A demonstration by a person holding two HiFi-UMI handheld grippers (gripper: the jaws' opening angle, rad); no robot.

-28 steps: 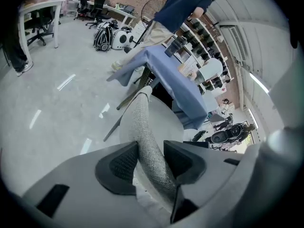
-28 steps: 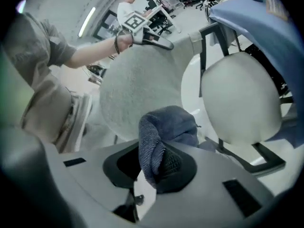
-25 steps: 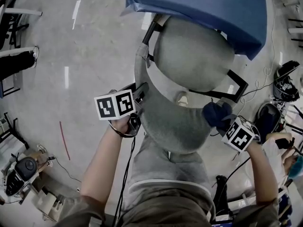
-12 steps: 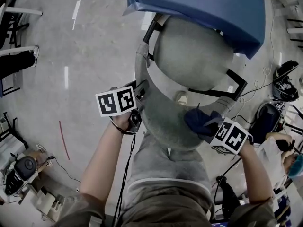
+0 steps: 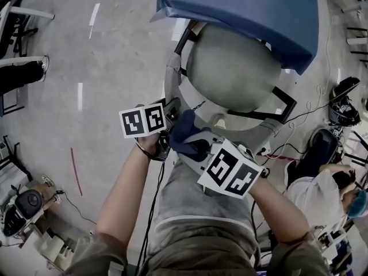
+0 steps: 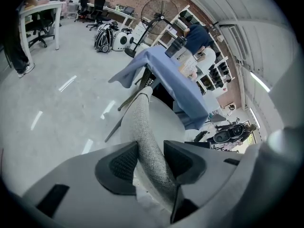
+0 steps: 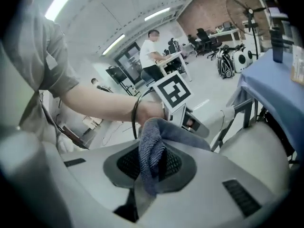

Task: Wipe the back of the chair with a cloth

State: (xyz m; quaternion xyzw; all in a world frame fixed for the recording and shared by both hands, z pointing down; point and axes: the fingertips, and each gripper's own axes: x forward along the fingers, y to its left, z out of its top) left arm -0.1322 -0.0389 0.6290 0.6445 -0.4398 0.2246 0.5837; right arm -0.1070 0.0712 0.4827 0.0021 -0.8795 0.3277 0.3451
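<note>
Head view overhead, close; gripper views along jaws; chair (image 5: 233,68) shared.

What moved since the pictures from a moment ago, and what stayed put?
The right tongs, shut on the dark blue fluffy cloth, swept leftward along the grey fabric chair back, from its right end to just beside the left tongs. The left tongs stayed clamped on the chair back's edge. The blue-covered table kept its place.

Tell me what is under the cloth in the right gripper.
The top edge of the grey chair back, beside the left gripper. The patch beneath the cloth is covered; contact cannot be seen.
</note>
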